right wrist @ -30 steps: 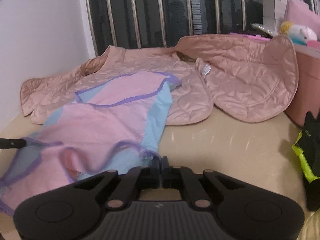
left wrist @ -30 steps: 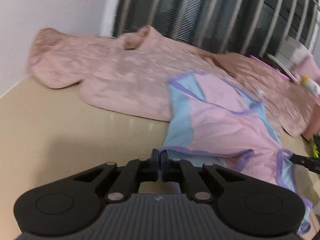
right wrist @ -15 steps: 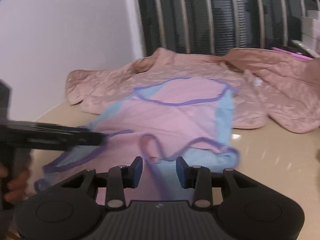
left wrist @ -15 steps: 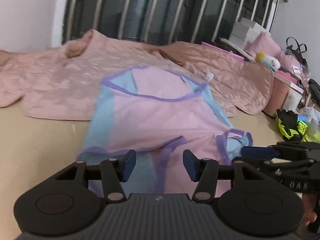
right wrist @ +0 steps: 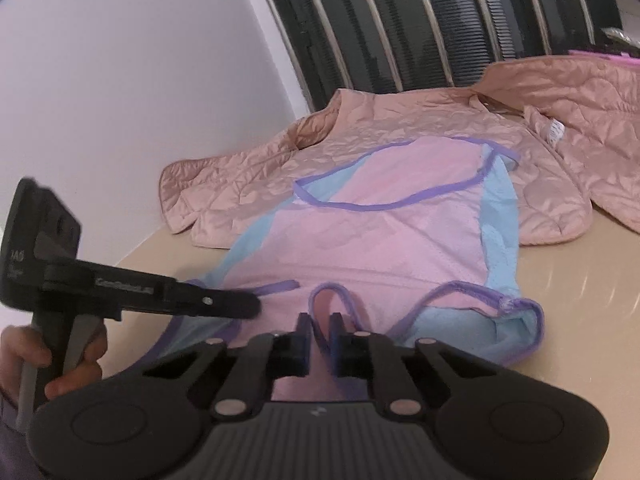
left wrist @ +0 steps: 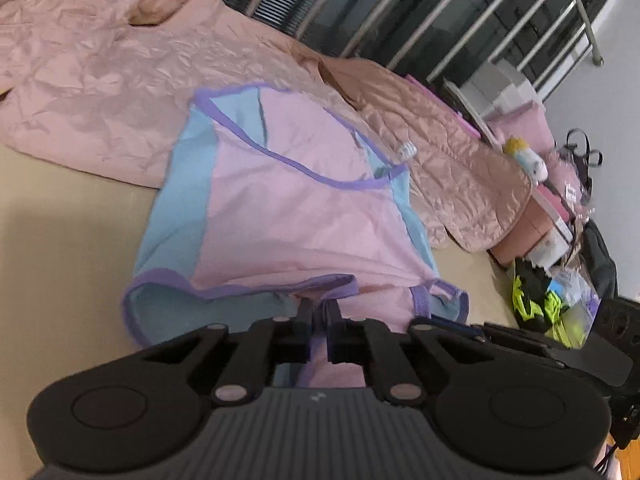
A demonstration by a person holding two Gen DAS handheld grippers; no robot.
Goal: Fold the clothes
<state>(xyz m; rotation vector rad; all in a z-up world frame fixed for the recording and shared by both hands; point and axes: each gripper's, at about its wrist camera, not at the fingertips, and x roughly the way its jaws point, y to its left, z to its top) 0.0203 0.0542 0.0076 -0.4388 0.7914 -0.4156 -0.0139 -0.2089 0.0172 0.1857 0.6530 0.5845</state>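
A: What is shown?

B: A pink and blue top (left wrist: 296,200) is spread on a beige table (left wrist: 60,216), its far end lying over a quilted jacket (left wrist: 100,72). The near purple hem is pinched by both tools: the left gripper (left wrist: 319,320) and the right gripper (right wrist: 320,332) are each closed on fabric.

A: What could go wrong?

B: If the hem is lifted unevenly, a skewed fold could result; the jacket could be dragged along.

No legible text anywhere.
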